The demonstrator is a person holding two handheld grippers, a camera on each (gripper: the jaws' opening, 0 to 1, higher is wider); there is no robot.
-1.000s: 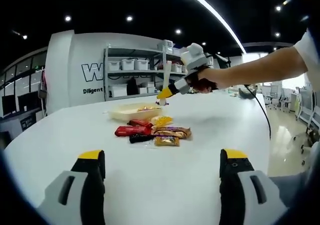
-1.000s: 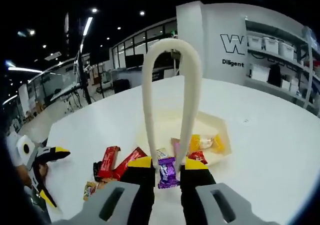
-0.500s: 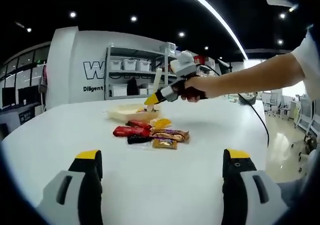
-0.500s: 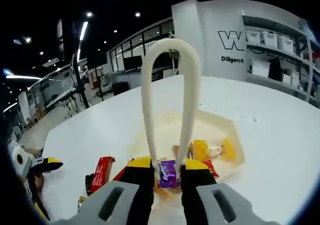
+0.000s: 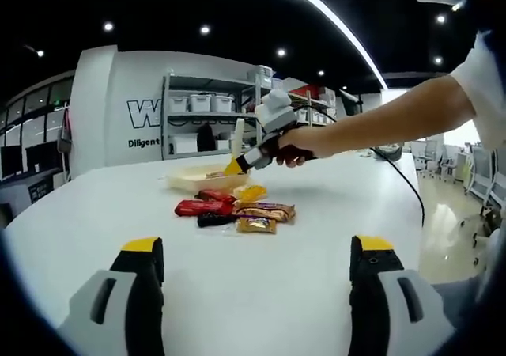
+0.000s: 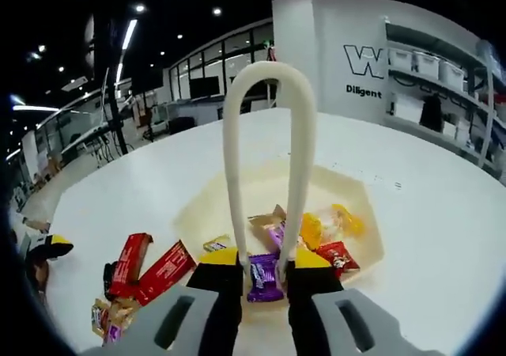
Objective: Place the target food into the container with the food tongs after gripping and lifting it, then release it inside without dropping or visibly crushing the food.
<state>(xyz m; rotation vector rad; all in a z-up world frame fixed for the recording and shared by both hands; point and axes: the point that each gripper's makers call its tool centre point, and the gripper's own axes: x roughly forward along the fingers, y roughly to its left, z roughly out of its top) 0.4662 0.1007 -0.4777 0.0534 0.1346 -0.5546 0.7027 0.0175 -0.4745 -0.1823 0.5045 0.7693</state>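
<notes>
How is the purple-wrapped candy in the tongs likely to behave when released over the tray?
The purple candy is small, so probably light; it should drop straight into the cream tray. Its glossy wrapper looks slippery between the white tongs, so it may slide out early. The right hand-held gripper squeezes the tongs; the wrapper probably crinkles rather than crushes.

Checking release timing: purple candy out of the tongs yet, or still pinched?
Still pinched. In the right gripper view the purple candy sits between the tongs tips, over the container; right tool shut on the tongs.

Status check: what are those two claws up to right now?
Right gripper shut on tongs, purple candy pinched over tray. Left gripper open, idle above table. Nothing blocking.
</notes>
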